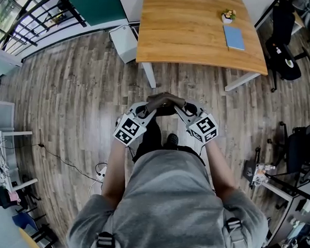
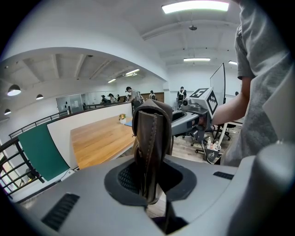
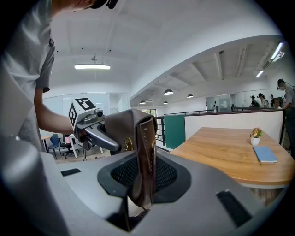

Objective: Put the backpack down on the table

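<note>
Head view: left gripper [image 1: 149,107] and right gripper [image 1: 181,108] both pinch narrow on the brown handle [image 1: 165,98], the backpack [image 1: 154,130] dangling short of the table [image 1: 191,31], and if 1 jaw slips on that leather it could swing and drop.

- The table [image 1: 191,31] stands ahead of the person, well apart from both grippers.
- A book [image 1: 234,37] lies on the table near its right edge, with a potted plant [image 1: 228,15] just behind it.
- A box [image 1: 124,42] stands on the floor beside the table's left corner.
- The backpack handle [image 1: 164,99] runs between the left gripper [image 1: 148,110] and the right gripper [image 1: 181,109], with one end clamped in each.
- The backpack [image 1: 154,136] hangs below them, over the floor.
</note>
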The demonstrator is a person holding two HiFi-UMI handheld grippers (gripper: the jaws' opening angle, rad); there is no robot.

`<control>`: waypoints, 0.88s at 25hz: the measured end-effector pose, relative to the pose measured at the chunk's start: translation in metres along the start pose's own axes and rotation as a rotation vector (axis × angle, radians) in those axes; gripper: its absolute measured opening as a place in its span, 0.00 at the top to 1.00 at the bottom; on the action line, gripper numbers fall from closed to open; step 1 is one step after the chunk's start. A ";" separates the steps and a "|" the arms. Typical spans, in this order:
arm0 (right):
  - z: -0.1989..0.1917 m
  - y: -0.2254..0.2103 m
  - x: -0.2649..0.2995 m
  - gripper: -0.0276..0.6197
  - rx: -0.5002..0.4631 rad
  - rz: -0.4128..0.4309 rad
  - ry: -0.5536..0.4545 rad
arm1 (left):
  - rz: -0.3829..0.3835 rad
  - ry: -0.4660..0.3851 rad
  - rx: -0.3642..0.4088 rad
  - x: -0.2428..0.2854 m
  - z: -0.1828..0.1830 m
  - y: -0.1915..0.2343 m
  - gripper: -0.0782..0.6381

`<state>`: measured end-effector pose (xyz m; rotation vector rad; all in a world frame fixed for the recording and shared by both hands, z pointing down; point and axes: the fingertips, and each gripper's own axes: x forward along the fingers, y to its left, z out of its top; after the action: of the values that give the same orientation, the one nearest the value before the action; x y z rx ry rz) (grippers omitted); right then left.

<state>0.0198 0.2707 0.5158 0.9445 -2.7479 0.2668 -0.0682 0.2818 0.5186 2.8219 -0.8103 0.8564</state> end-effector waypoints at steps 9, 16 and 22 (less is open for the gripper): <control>0.012 -0.025 0.026 0.83 0.009 -0.037 0.001 | -0.022 -0.013 0.006 0.013 0.007 0.038 0.80; 0.015 -0.046 0.045 0.83 0.027 -0.064 0.003 | -0.051 -0.009 0.018 0.029 0.009 0.066 0.80; 0.019 -0.070 0.067 0.83 0.044 -0.088 0.007 | -0.076 -0.008 0.022 0.046 0.013 0.097 0.80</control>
<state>0.0096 0.1729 0.5227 1.0701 -2.6960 0.3155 -0.0795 0.1747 0.5255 2.8561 -0.6939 0.8493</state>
